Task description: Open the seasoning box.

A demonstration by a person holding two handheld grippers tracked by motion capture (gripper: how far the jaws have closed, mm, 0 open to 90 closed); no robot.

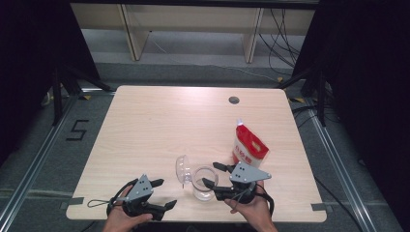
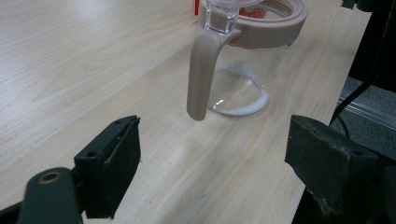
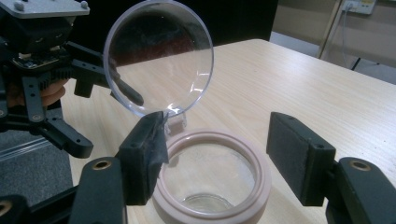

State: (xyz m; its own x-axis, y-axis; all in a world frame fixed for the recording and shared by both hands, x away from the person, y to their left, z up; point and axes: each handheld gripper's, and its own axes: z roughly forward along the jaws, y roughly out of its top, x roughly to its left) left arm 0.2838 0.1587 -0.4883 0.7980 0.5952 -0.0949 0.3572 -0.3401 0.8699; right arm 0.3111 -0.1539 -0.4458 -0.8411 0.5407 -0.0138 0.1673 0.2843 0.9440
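Each hand is carrying a black two-jaw gripper built from flat linkage bars. The left gripper and the right gripper are each wearing a grey three-cornered plate on top, fastened with small screws at its corners. A thin black cable is trailing in a loop from the left gripper. In the gripper views, the jaws are showing as thick, matte black rectangular blocks, and brass-coloured rivets are showing at the linkage joints. The hands are bare, with no sleeves showing.
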